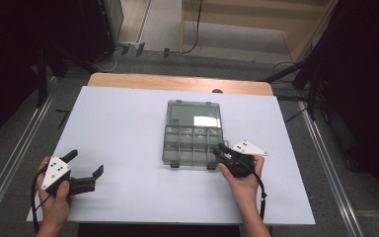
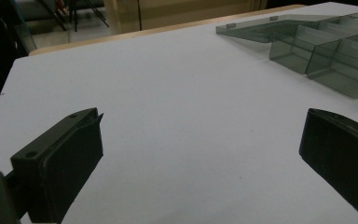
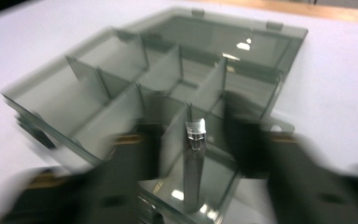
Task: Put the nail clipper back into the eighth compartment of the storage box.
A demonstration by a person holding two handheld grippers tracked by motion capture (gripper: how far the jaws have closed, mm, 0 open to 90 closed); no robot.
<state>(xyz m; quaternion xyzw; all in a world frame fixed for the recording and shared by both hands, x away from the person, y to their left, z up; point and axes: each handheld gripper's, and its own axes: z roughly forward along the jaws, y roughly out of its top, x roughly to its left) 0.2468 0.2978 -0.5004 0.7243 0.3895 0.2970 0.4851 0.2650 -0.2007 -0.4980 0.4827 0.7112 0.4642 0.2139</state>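
A smoky clear plastic organiser box (image 1: pixel 192 132) lies open at the middle of the white table (image 1: pixel 123 128), its flat lid folded back toward the far edge and its tray of small compartments toward the person. Two dark latches sit on the tray's near rim. In the right gripper view the box (image 3: pixel 121 93) has thin dividers standing upright between the compartments, and a slim upright metal piece (image 3: pixel 193 163) stands at the near wall; the blur there is heavy, so what that piece is stays uncertain.

The right gripper (image 1: pixel 223 151) is at the box's near right corner, its jaws pointing up and left at the tray rim. In its own view the jaws are smeared by motion, one to each side of the metal piece with a gap between them, so they look parted and hold nothing, though whether they touch the box cannot be told. The right hand (image 1: pixel 244 180) grips the handle from below, forearm coming in from the bottom edge.

The left gripper (image 1: pixel 86 168) rests well apart from the box, near the table's near left corner, jaws spread wide and empty over bare table. The left hand (image 1: pixel 54 200) wraps its handle, the wrist low at the table's edge.
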